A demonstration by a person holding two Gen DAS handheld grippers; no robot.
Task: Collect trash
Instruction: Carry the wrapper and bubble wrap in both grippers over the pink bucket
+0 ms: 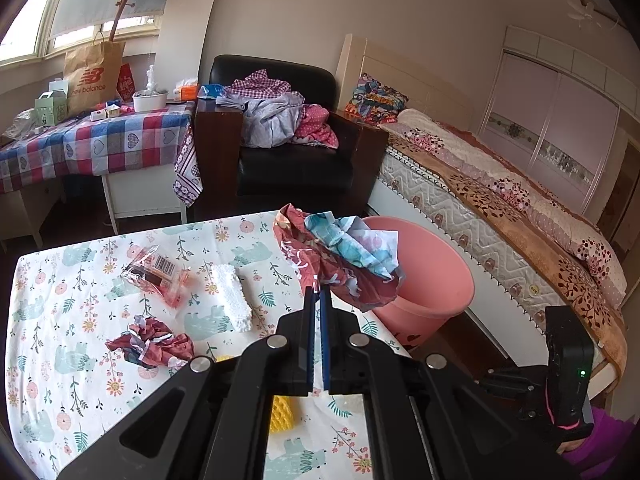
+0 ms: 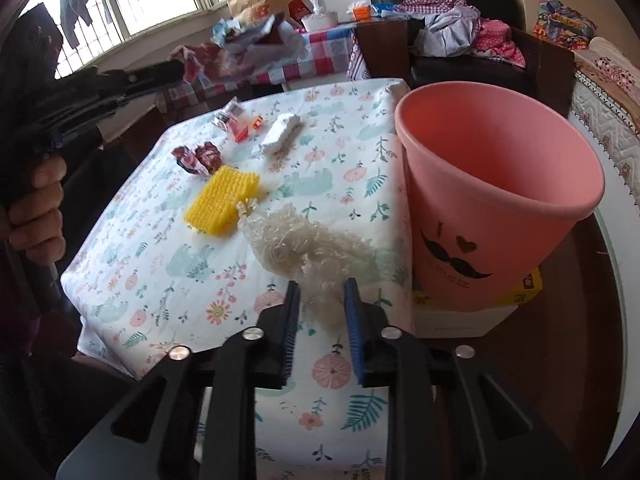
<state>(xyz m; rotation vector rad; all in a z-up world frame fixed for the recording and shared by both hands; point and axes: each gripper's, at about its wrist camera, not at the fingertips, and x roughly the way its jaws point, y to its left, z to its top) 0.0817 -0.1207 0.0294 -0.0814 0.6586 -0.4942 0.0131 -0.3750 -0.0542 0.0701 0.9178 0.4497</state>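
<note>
While its jaws pinch the crumpled red-and-blue paper wad at the tips, the left gripper holds it above the smooth pink bucket. The right gripper, jaws spread, straddles white foam netting; yellow ribbed mesh lies beyond.

A bedroom lit by daylight from a window at the left. A black armchair heaped with clothes stands against the pale wall, between a checked-cloth side table and a bed with patterned covers. Behind the bed stands a pink-doored wardrobe.
</note>
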